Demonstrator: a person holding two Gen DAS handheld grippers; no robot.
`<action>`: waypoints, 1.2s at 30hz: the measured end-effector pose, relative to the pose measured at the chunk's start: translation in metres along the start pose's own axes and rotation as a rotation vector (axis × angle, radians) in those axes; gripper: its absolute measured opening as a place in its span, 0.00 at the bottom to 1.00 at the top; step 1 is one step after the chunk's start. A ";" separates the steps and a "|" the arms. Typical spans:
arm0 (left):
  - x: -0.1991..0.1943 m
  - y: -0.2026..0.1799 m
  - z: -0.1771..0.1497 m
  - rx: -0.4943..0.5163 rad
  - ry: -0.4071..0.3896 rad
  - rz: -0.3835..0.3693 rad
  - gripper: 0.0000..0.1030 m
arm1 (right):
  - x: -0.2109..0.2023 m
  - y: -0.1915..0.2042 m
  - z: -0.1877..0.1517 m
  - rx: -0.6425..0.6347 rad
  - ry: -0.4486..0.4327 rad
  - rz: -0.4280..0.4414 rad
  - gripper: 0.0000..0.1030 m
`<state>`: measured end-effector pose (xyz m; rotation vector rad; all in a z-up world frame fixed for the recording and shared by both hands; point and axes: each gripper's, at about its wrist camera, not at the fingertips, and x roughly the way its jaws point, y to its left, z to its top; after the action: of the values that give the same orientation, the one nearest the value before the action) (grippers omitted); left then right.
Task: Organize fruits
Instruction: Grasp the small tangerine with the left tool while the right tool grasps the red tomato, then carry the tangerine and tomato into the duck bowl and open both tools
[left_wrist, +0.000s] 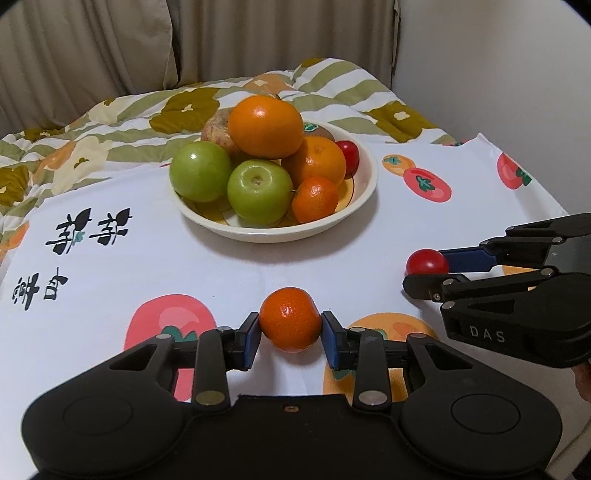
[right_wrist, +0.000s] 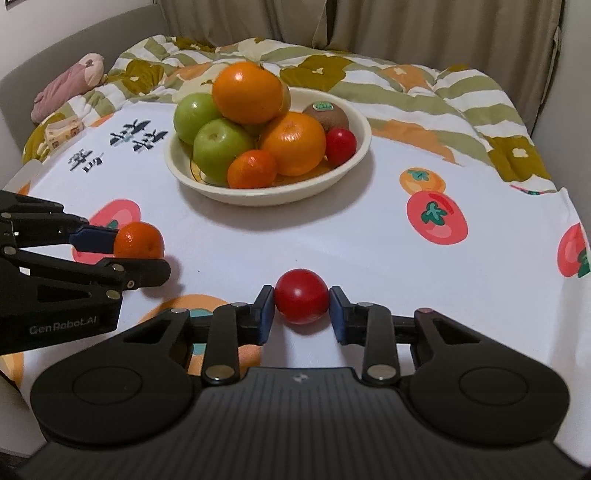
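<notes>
A cream bowl (left_wrist: 364, 192) (right_wrist: 360, 155) holds two green apples (left_wrist: 258, 192), two oranges (left_wrist: 266, 125), a mandarin, a kiwi (right_wrist: 327, 114) and a small red fruit (right_wrist: 340, 144). My left gripper (left_wrist: 290, 330) is shut on a mandarin (left_wrist: 290, 318) just above the white cloth, in front of the bowl; it also shows in the right wrist view (right_wrist: 138, 240). My right gripper (right_wrist: 302, 308) is shut on a small red fruit (right_wrist: 302, 300), to the right of the left one; the left wrist view shows this fruit (left_wrist: 426, 261) too.
The white cloth (left_wrist: 110, 273) with printed fruit covers the table. A flowered quilt (right_wrist: 406, 81) lies bunched behind the bowl, curtains behind it. A pink soft object (right_wrist: 70, 83) lies at the far left.
</notes>
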<state>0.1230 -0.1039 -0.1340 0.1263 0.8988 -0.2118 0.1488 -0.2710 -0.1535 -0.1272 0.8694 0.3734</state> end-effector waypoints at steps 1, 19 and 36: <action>-0.003 0.001 0.000 0.001 -0.003 -0.002 0.37 | -0.003 0.001 0.001 0.004 -0.004 -0.001 0.45; -0.077 0.010 0.019 0.053 -0.118 -0.039 0.37 | -0.072 0.032 0.026 0.067 -0.097 -0.061 0.45; -0.083 0.033 0.070 0.001 -0.192 0.048 0.37 | -0.082 0.025 0.081 0.005 -0.163 -0.038 0.45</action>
<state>0.1335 -0.0748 -0.0249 0.1262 0.7044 -0.1768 0.1502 -0.2489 -0.0380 -0.1068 0.7057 0.3410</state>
